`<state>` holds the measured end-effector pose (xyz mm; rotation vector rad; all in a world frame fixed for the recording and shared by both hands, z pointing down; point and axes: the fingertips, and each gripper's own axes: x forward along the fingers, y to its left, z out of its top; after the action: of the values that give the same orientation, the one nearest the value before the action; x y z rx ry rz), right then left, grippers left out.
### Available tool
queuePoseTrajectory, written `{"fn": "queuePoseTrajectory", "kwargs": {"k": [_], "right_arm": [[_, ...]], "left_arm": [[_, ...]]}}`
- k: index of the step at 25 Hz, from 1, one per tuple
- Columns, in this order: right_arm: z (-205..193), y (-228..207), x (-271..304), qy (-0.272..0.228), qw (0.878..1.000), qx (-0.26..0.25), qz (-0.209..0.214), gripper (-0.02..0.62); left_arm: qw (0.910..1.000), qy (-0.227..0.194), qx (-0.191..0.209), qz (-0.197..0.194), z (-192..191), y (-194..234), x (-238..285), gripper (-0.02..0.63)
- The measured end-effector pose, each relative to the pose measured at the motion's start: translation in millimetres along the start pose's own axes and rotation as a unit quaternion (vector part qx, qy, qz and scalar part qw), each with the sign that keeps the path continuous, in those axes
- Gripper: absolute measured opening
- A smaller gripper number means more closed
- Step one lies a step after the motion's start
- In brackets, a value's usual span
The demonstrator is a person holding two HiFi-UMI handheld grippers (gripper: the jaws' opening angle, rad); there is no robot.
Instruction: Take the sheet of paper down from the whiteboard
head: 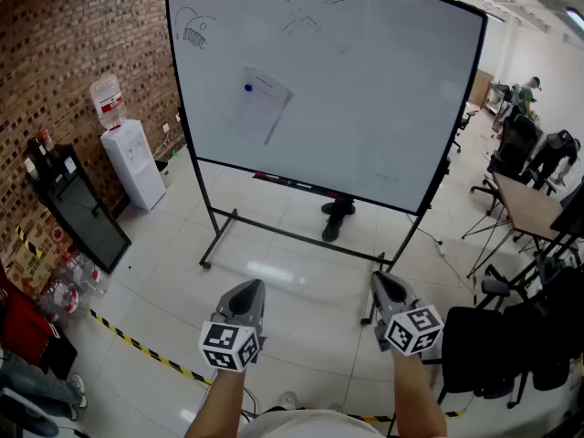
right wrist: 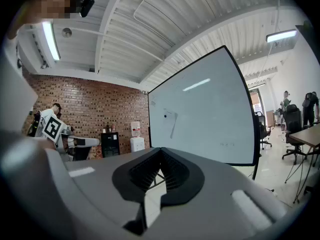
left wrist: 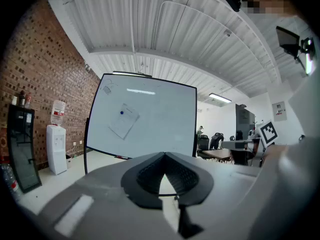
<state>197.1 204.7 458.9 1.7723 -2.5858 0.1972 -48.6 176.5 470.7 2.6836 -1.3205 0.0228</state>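
A white sheet of paper (head: pixel 259 104) hangs tilted on the whiteboard (head: pixel 365 89), pinned near its top left corner by a small blue magnet (head: pixel 248 88). The sheet (left wrist: pixel 124 121) also shows in the left gripper view, and edge-on as the sheet (right wrist: pixel 172 124) in the right gripper view. My left gripper (head: pixel 247 292) and right gripper (head: pixel 385 287) are held level, well short of the board, side by side. Both are shut with nothing between the jaws.
The whiteboard stands on a black wheeled frame (head: pixel 274 231). A water dispenser (head: pixel 132 158) and a dark cabinet (head: pixel 78 210) line the brick wall at left. Desks, chairs and people (head: pixel 538 167) fill the right. Yellow-black tape (head: pixel 137 343) crosses the floor.
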Motion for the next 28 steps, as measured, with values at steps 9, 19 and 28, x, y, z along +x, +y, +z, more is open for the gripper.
{"fn": "queuePoseTrajectory", "kwargs": {"k": [9,19,28], "right_arm": [[0,54,58,0.008,0.999,-0.020,0.029,0.008],[13,51,130,0.008,0.996,-0.055,0.070,0.007],[31,-12,225,0.000,0.993,-0.054,0.107,0.007]], "left_arm": [[0.9996,-0.013,-0.016,0.021,4,76,-17,0.002],[0.9989,-0.005,-0.013,0.045,5,118,22,0.002],[0.9971,-0.006,0.001,0.076,29,152,118,0.002]]}}
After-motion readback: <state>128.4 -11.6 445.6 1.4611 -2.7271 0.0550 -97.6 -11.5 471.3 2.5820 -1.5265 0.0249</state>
